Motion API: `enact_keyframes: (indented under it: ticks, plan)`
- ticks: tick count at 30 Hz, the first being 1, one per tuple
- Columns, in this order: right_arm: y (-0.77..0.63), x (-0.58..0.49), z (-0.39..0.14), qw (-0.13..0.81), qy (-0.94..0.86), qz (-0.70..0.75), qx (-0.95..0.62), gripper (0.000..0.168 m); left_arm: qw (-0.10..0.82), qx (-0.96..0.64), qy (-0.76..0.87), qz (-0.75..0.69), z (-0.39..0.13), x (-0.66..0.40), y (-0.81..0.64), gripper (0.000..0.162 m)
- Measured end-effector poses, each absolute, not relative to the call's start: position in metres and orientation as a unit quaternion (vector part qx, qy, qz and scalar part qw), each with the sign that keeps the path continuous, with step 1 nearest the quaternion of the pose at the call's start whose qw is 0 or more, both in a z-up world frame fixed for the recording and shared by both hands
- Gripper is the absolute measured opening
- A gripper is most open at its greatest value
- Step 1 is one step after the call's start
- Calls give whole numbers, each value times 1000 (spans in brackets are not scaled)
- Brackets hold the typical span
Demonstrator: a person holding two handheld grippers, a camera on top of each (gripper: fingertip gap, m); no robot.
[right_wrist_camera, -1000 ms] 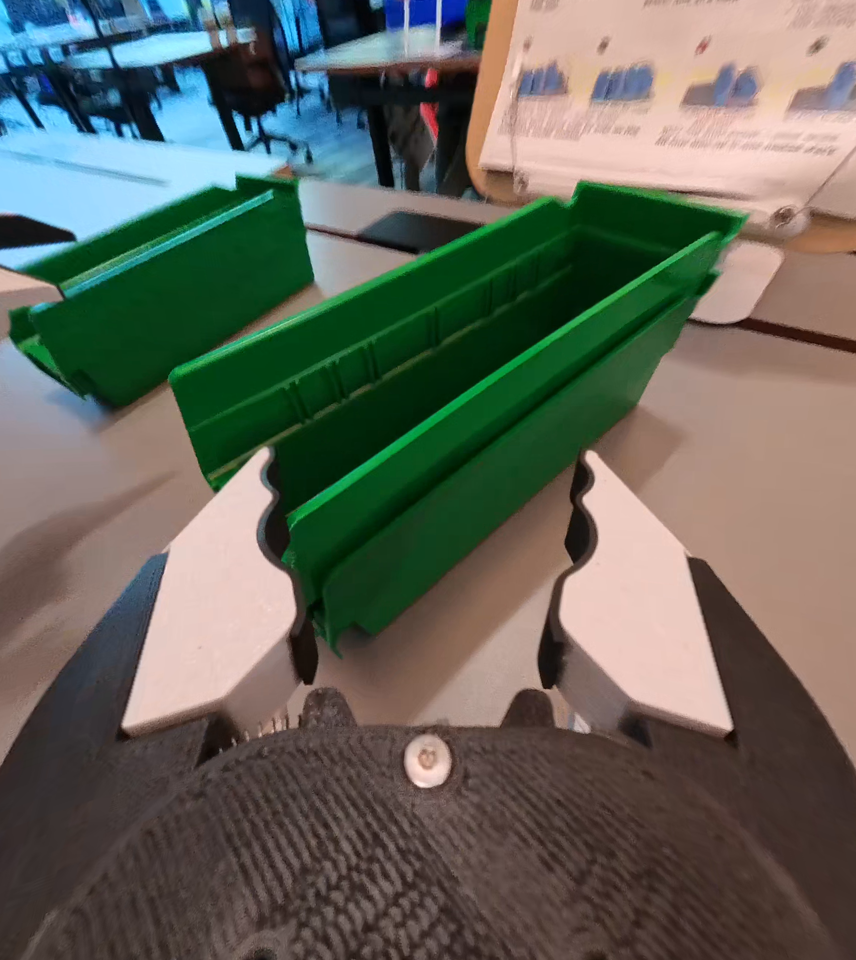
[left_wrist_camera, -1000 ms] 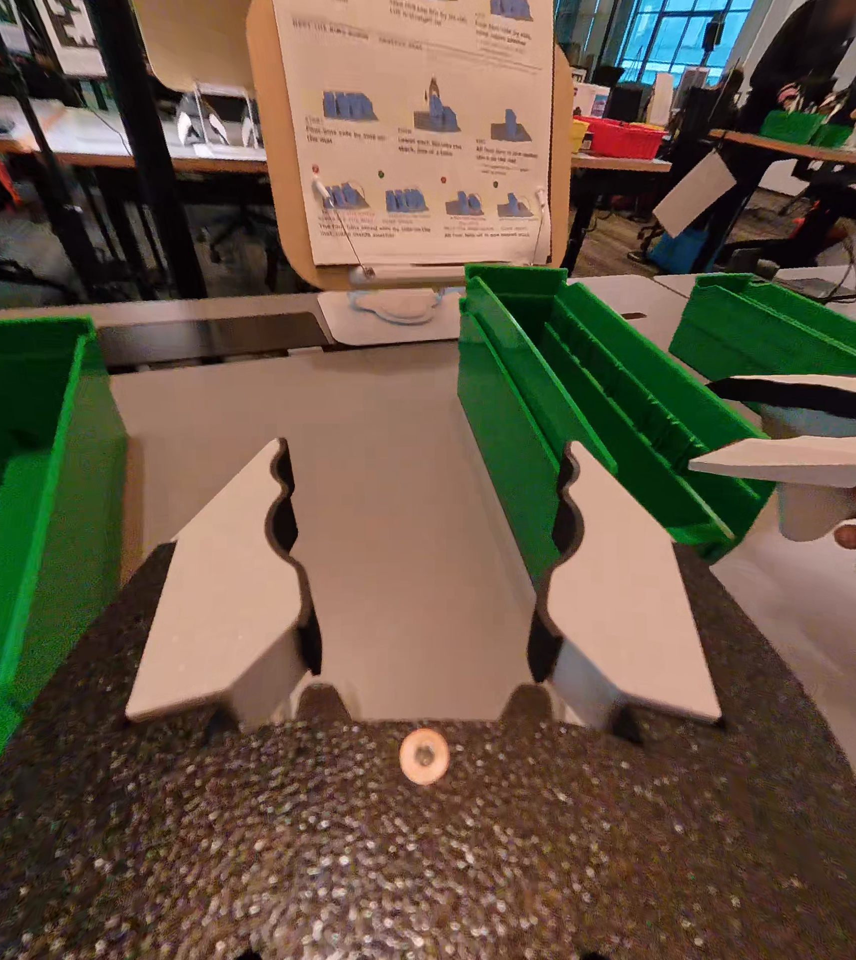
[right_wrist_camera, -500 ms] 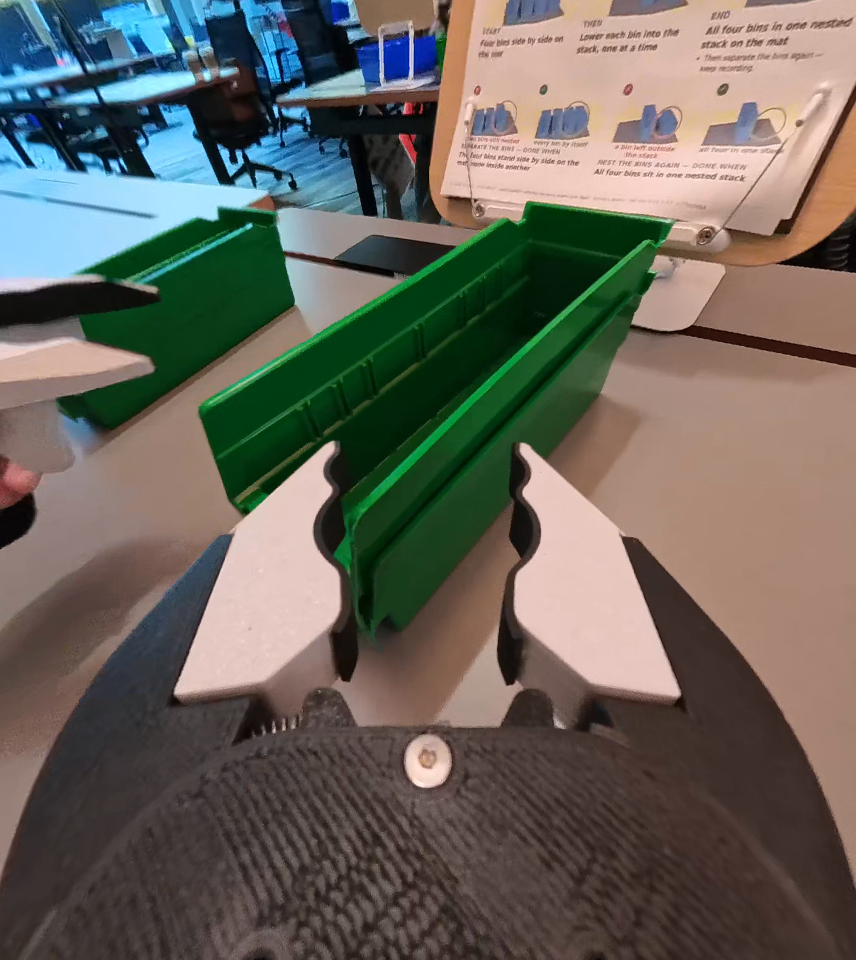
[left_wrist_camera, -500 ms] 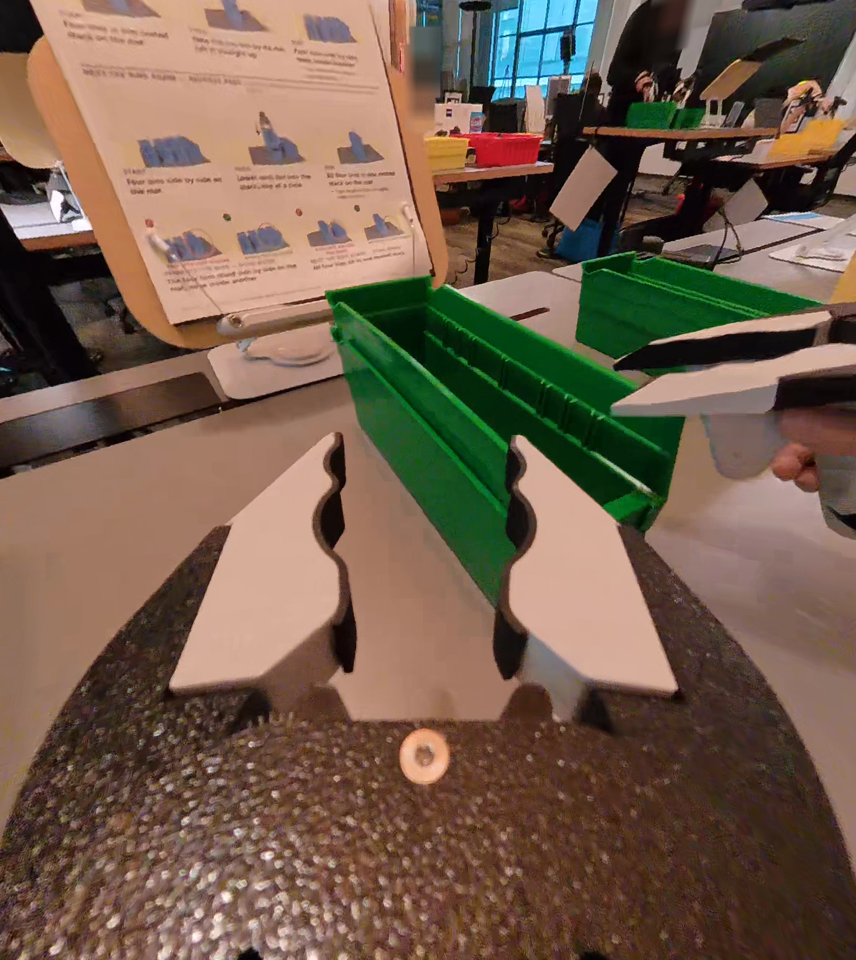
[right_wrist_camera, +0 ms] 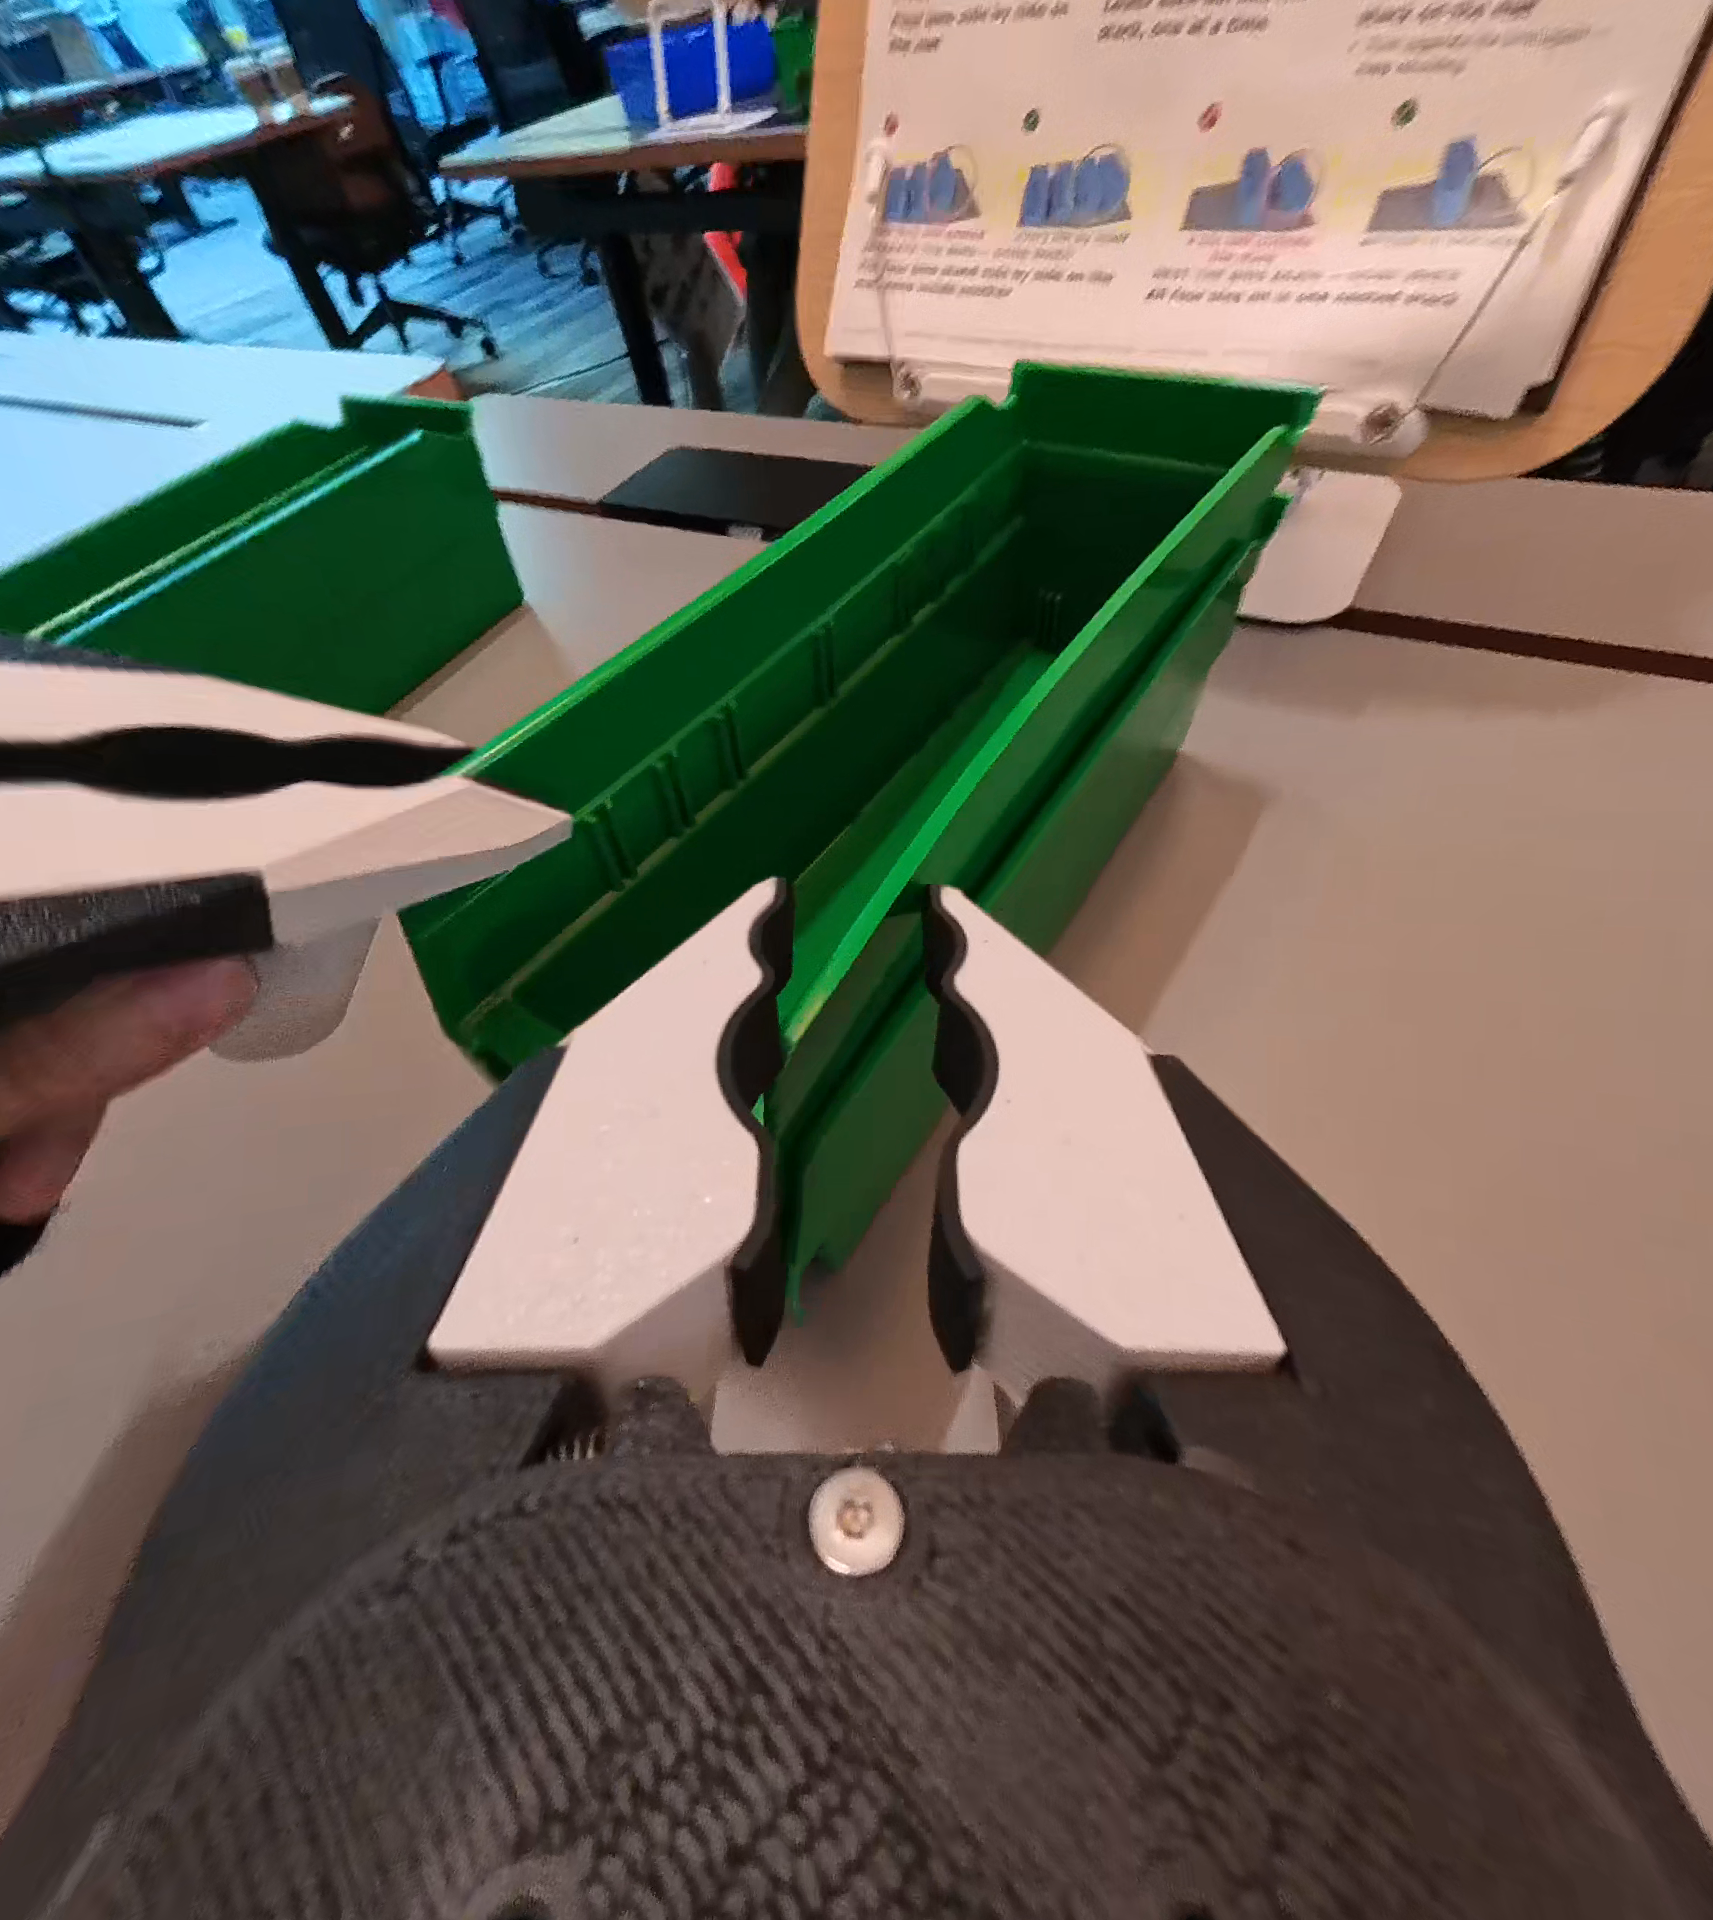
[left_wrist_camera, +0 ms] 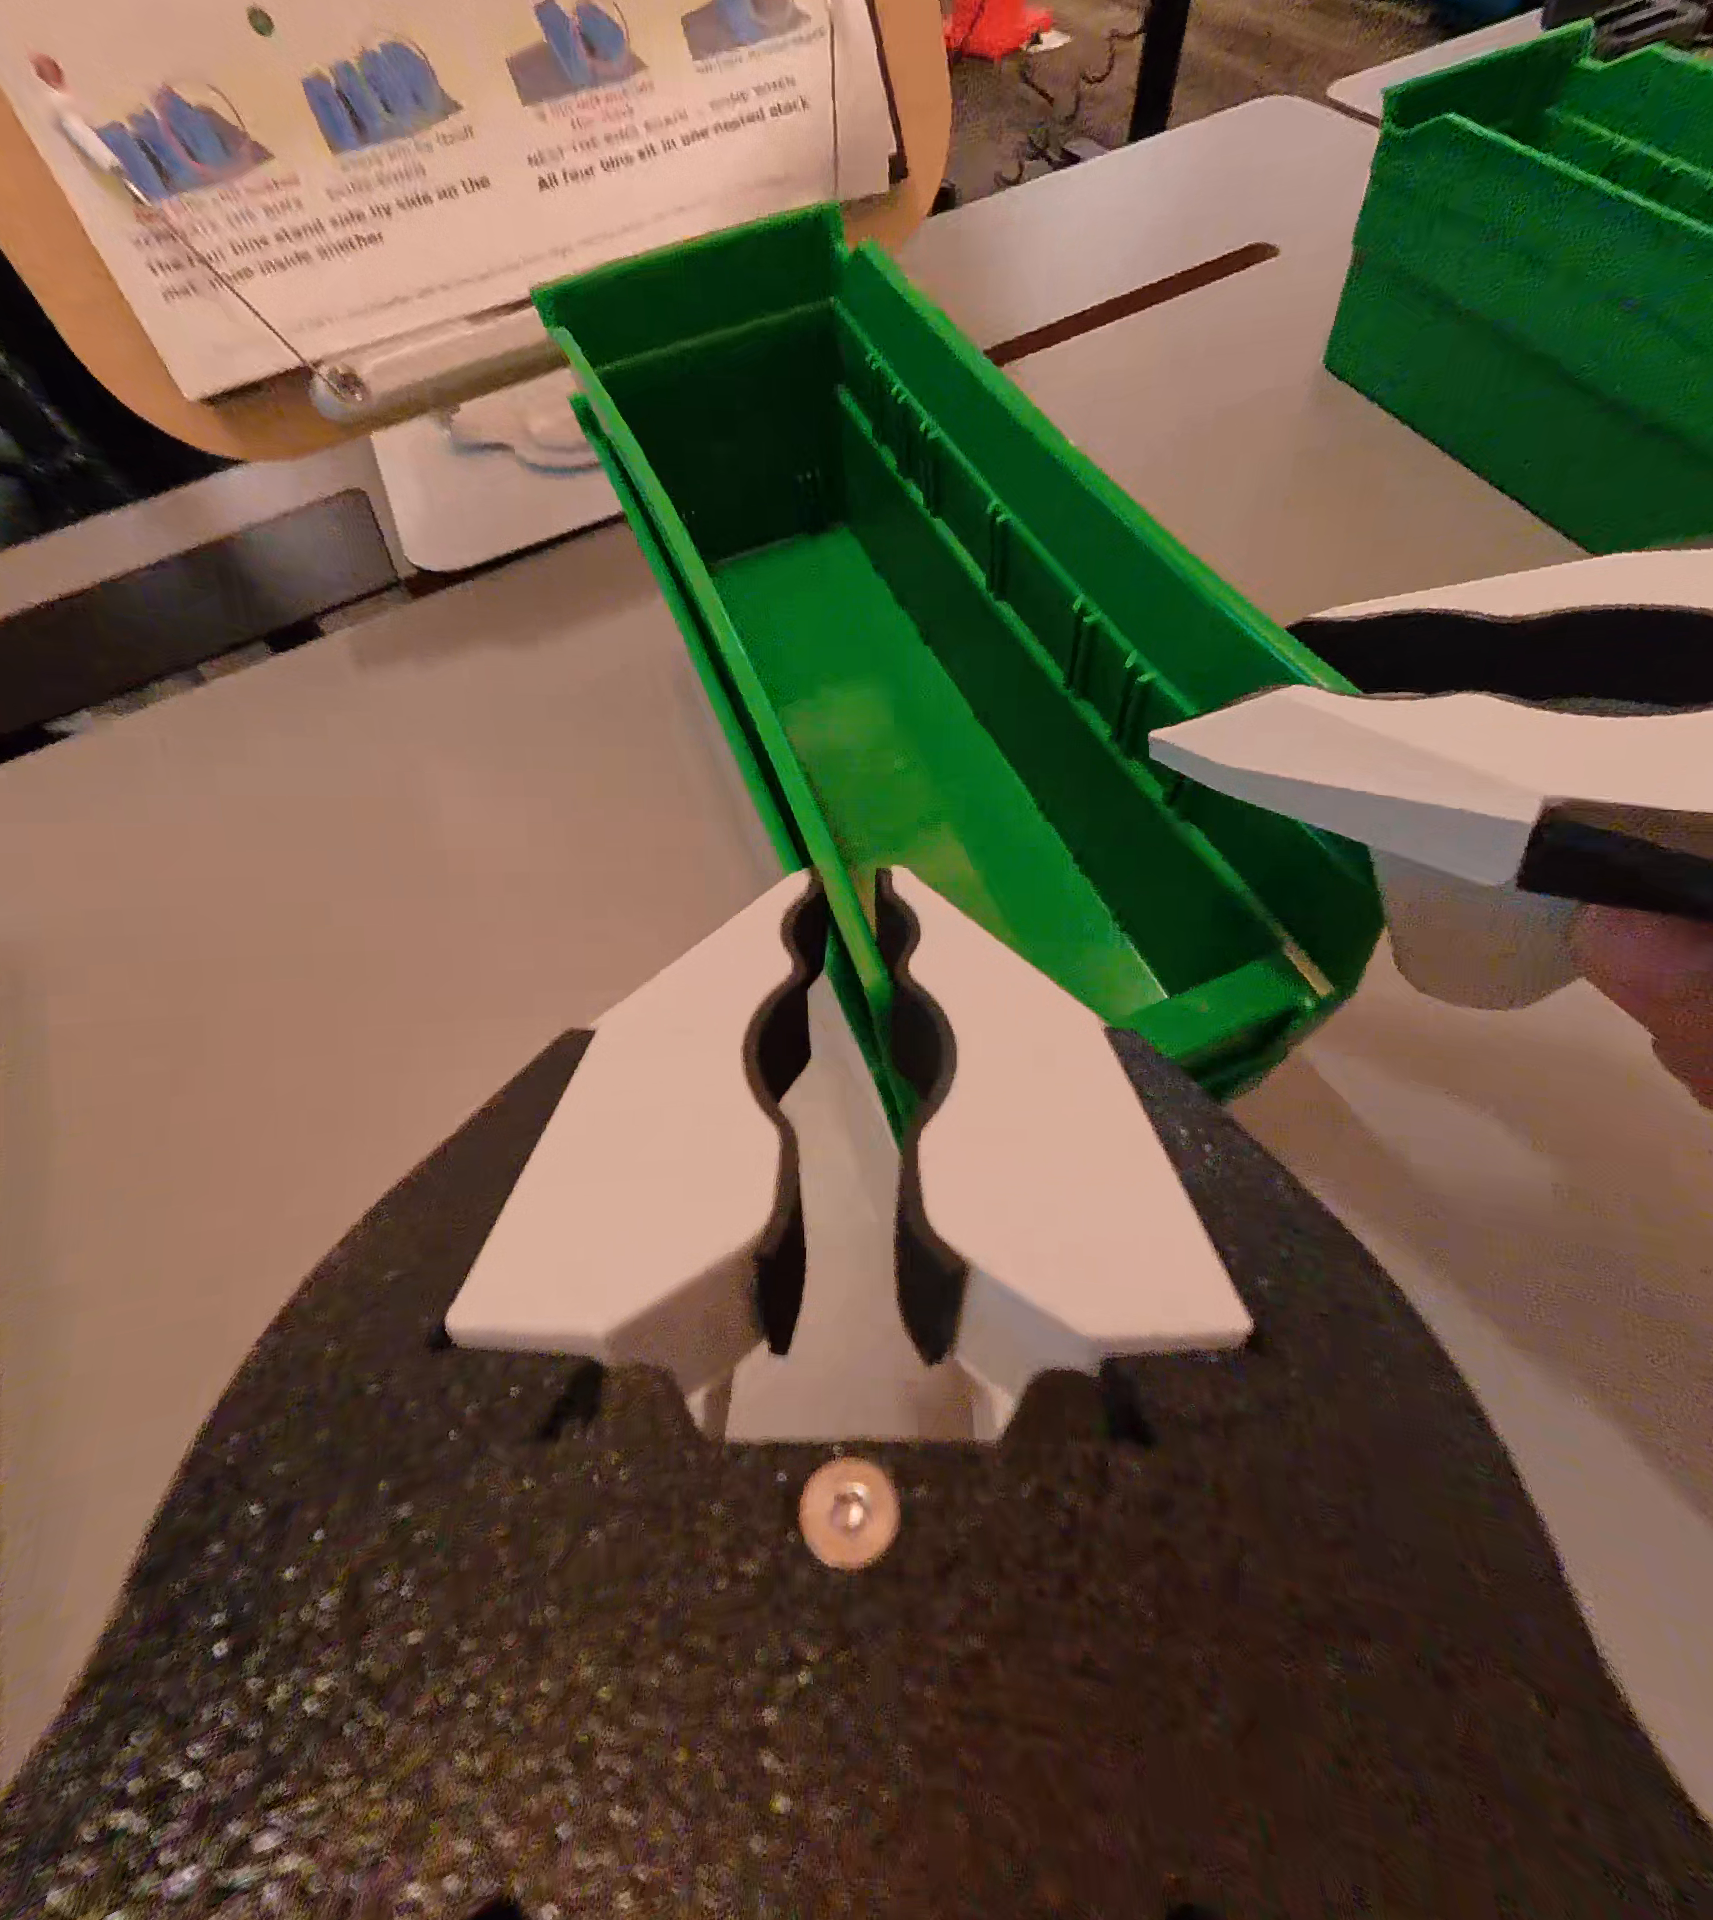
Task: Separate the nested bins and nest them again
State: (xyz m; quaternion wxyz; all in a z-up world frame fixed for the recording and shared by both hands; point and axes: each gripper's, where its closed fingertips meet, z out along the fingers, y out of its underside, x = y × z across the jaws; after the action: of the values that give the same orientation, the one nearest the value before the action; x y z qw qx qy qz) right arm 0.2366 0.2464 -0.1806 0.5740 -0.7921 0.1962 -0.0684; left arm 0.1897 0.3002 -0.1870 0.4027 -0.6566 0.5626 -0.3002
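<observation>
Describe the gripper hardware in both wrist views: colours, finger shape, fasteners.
Both match. The left gripper has two pale grey wedge-shaped fingers with black wavy inner pads, on a black speckled rounded body with one silver screw at its centre. The right gripper has the same grey fingers and black scalloped pads, on a black textured body with one silver screw. No cables or sleeves are clearly visible.

- A pale grey table (right_wrist_camera: 1454, 883) spreads across both views, with a dark slot (left_wrist_camera: 1132, 301) cut in its surface.
- A tan board (right_wrist_camera: 1662, 312) bearing a white instruction sheet (right_wrist_camera: 1195, 208) stands on a white base (right_wrist_camera: 1330, 561) at the far edge.
- Dark desks (right_wrist_camera: 571, 156) and office chairs (right_wrist_camera: 384, 239) fill the blurred room behind.
</observation>
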Motion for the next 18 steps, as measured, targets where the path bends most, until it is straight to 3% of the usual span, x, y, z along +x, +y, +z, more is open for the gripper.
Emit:
enact_keyframes:
  ticks: [1,9,18]
  plan:
    - [245,239,-175,581,205,-77,-784,20,420,-652,561,-291,-182,191,299,6]
    - [237,246,-142,630,243,-91,-732,7,527,-611,536,-250,-134,192,288,5]
    - [220,243,-127,632,233,-151,-724,4,538,-593,524,-291,-126,187,271,5]
